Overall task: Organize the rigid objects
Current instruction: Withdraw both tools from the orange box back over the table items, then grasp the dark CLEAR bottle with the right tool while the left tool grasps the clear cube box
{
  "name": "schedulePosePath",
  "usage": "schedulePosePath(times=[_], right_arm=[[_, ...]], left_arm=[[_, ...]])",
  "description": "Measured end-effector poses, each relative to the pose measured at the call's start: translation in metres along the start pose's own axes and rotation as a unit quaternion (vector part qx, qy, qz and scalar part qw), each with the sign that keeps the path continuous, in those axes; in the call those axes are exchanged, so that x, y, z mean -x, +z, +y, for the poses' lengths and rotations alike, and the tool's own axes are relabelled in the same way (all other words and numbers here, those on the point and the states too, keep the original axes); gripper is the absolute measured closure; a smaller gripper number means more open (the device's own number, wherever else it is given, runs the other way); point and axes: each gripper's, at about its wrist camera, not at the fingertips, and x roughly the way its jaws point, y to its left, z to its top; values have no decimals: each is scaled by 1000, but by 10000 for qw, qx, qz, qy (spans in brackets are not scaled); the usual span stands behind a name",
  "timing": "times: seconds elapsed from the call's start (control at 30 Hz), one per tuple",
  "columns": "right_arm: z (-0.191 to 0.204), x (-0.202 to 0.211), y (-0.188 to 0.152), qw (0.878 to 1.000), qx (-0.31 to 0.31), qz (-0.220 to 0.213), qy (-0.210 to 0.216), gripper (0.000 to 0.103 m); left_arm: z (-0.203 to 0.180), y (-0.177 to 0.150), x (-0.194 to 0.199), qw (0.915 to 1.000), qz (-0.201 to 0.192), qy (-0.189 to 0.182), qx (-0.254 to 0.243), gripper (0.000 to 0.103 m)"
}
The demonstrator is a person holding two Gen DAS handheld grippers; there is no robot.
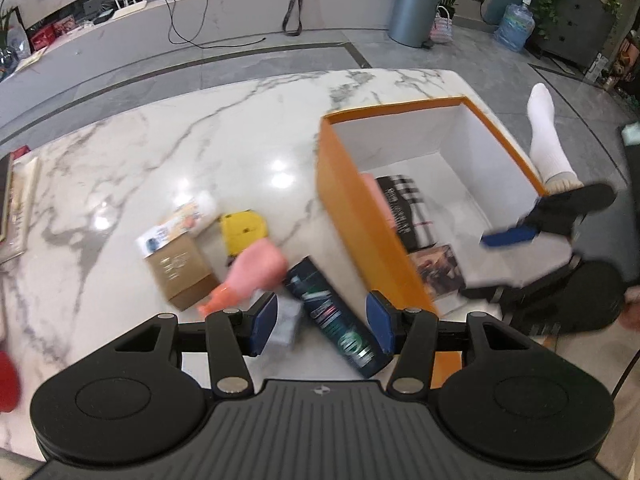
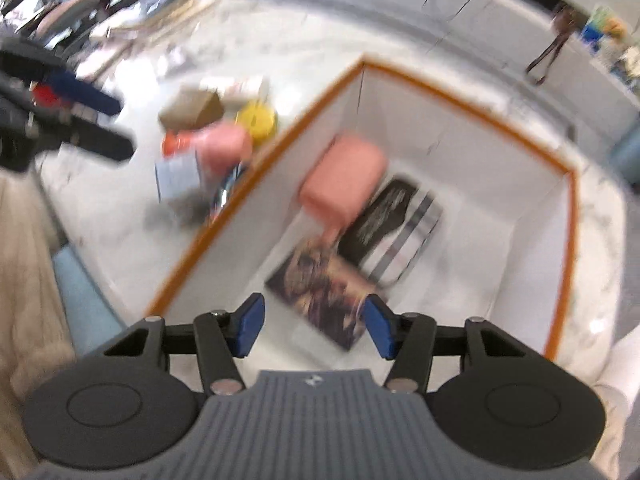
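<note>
An orange box (image 1: 356,216) with white inner walls stands on the marble table (image 1: 160,140). Inside lie a black plaid book (image 1: 408,208), a picture book (image 2: 324,280) and a blurred pink case (image 2: 344,176) near the left wall. My right gripper (image 2: 316,328) hovers open over the box with nothing between its pads. My left gripper (image 1: 322,328) is open above a dark box (image 1: 336,316) that lies on the table by the orange wall, with the pads clear of it. Beside it are a pink bottle (image 1: 256,272), a brown carton (image 1: 180,272), a yellow item (image 1: 244,228) and a pale box (image 1: 286,320).
A white printed pack (image 1: 180,224) lies behind the carton. A framed item (image 1: 16,204) sits at the table's left edge and something red (image 1: 8,380) at the near left. A person's white-socked foot (image 1: 546,140) is right of the box. A grey bin (image 1: 414,12) stands on the floor.
</note>
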Motion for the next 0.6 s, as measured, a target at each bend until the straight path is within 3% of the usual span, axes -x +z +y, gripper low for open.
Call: schedulePosePath(times=[0.17,0.33,0.43,0.6], right_arm=[[15,23,18,9978,-107,-551,-362,47],[45,35,41,9952,133,-876,-412,47],[66,29,55,9949,479,-821,-334,47],[98,-1,68,9930,1056,-338,-397,54]], left_arm=[[15,-19,16,9994,-42,88,-328,42],[29,-36,23,9986,-65,223,-482,42],[37,-40,22,9981,-160,242,-536,42],[41,-43,10,9952,-170,151,-957,42]])
